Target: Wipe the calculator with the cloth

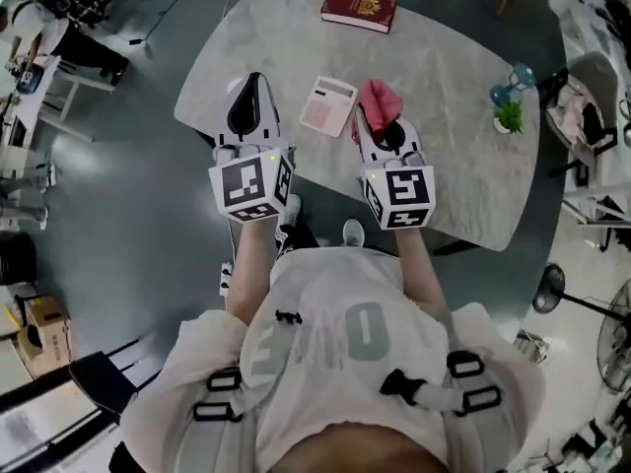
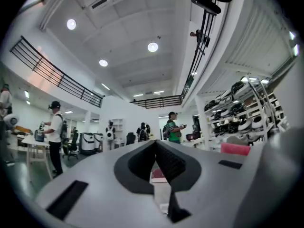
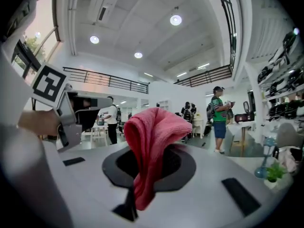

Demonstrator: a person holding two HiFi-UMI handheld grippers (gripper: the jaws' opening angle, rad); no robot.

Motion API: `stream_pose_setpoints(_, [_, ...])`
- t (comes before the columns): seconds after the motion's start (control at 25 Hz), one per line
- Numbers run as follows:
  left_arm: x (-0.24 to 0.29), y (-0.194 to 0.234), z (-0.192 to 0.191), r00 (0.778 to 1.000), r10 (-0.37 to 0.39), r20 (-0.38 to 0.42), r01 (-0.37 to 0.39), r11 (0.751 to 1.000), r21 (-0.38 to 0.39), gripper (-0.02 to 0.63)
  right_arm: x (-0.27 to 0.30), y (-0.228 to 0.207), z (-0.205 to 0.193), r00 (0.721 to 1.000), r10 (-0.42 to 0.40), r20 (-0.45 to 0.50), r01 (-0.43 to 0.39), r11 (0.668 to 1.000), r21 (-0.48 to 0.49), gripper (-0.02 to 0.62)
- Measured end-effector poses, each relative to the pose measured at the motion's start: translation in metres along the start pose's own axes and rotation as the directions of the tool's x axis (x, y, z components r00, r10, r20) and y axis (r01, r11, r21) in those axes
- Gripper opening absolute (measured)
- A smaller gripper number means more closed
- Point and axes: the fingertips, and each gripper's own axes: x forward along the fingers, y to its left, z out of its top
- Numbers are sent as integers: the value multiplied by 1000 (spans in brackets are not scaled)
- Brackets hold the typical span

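Head view shows the right gripper (image 1: 379, 118) clamped on a crumpled pink cloth (image 1: 376, 97), the left gripper (image 1: 253, 79) closed on nothing, and a flat white calculator (image 1: 328, 105) lying between them on the grey marbled bench (image 1: 449, 77).

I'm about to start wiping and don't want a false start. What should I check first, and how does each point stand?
1. Cloth gripped in right tool: ok, pinched between its jaws.
2. Left tool free: ok, shut with nothing in it.
3. Calculator uncovered on the table: ok.
4. Cloth on calculator: not ok, it is beside it.
5. Calculator steadied: not ok, left tool is off it.
6. Red booklet and potted plant out of the way: ok.
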Motion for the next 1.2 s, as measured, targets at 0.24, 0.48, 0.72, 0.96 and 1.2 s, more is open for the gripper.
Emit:
stream_pose_setpoints(0.24, [87, -48, 63, 966, -229, 117, 228, 973, 20, 21, -7, -40, 7, 972, -235, -3, 235, 972, 9, 57])
stream_pose_setpoints(0.48, [118, -53, 31, 918, -393, 57, 394, 919, -11, 21, -2, -22, 36, 930, -366, 30, 367, 930, -34, 57])
stream_pose_setpoints(0.72, [106, -18, -26, 893, -450, -14, 448, 892, -63, 21, 6, -19, 35, 878, -478, 43, 479, 876, -53, 58])
stream_pose_setpoints(0.96, [95, 7, -53, 882, -470, -25, 464, 878, -121, 21, 3, -11, 27, 835, -550, 33, 551, 832, -63, 57])
stream_pose_setpoints(1.2, [91, 20, -72, 873, -485, -56, 474, 869, -142, 21, 13, -7, 10, 824, -566, 7, 566, 824, -37, 58])
